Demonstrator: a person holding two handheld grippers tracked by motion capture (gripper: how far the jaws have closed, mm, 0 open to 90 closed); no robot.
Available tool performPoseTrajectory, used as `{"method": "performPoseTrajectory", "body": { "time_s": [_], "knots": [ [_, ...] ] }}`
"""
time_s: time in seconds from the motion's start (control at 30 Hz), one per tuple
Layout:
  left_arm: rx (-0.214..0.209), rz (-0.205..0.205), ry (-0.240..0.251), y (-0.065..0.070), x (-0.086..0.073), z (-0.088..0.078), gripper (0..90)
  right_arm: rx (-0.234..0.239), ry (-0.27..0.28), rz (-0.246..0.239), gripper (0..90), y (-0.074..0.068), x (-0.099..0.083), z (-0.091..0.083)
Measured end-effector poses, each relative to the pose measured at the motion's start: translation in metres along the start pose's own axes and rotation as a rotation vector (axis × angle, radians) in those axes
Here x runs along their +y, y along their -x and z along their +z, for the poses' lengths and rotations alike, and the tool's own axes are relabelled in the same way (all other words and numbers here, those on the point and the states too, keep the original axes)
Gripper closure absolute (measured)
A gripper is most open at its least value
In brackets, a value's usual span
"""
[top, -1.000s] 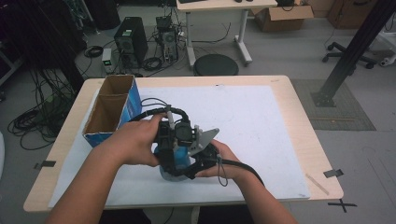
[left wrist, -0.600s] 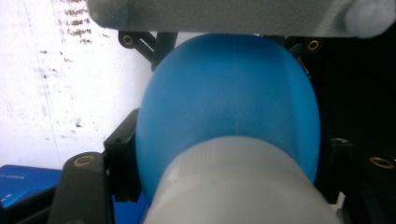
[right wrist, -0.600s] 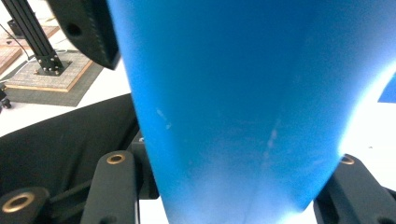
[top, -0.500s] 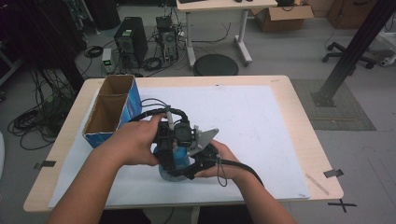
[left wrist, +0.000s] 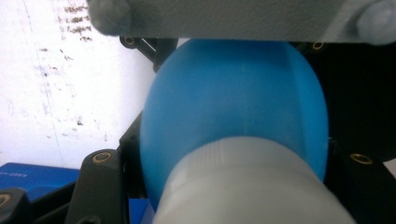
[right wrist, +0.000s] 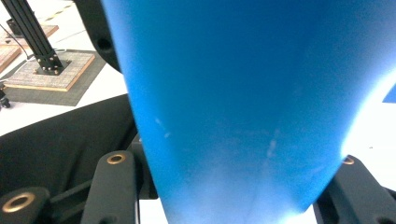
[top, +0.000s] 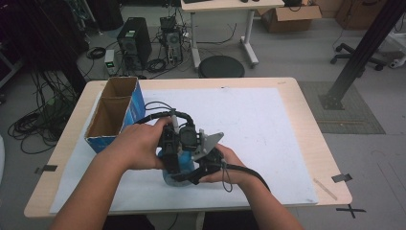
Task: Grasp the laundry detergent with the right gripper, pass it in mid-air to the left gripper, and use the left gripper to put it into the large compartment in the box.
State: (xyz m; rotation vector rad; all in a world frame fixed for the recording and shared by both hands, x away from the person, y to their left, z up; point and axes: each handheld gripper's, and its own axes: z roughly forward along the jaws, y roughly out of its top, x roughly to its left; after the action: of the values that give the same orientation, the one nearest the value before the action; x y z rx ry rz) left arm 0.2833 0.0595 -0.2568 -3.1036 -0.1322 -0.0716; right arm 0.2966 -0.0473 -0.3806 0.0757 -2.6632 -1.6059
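A blue bottle (top: 186, 164) with a white cap (left wrist: 247, 182) stands near the front of the table, between both hands. My left gripper (top: 173, 143) reaches it from the left and above. Its jaws have just been closing, with the cap between them, and now press on it. In the left gripper view the bottle's round blue body (left wrist: 233, 93) bulges beyond the cap. My right gripper (top: 194, 173) comes in from the right, low down, shut on the bottle's body (right wrist: 243, 93), which runs up between its two black jaws.
An open blue cardboard box (top: 117, 115) with two compartments stands at the table's left side. A white sheet (top: 258, 120) covers most of the wooden tabletop (top: 311, 124). Beyond the far edge are computer cases, cables and a round stool on the floor.
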Motion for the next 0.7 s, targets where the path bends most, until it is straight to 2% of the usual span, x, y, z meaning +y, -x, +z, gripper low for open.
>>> {"method": "performPoseTrajectory", "body": {
  "time_s": [0.3,0.57,0.63,0.7],
  "knots": [
    [-0.005,-0.014,-0.017,0.0007,0.0016,-0.0031,39.3,0.015,0.010,0.001,45.2,-0.0009,0.0012,-0.0011],
    [-0.008,-0.020,-0.002,-0.0003,0.0005,-0.0070,39.3,0.011,0.018,0.001,42.8,-0.0016,0.0020,-0.0037],
    [-0.007,-0.026,-0.003,-0.0017,-0.0002,-0.0079,39.3,0.000,0.049,0.018,33.7,0.0010,0.0037,-0.0070],
    [-0.002,-0.038,-0.009,-0.0031,-0.0016,-0.0084,39.3,-0.001,0.056,0.023,31.9,0.0011,0.0041,-0.0078]
  ]
}}
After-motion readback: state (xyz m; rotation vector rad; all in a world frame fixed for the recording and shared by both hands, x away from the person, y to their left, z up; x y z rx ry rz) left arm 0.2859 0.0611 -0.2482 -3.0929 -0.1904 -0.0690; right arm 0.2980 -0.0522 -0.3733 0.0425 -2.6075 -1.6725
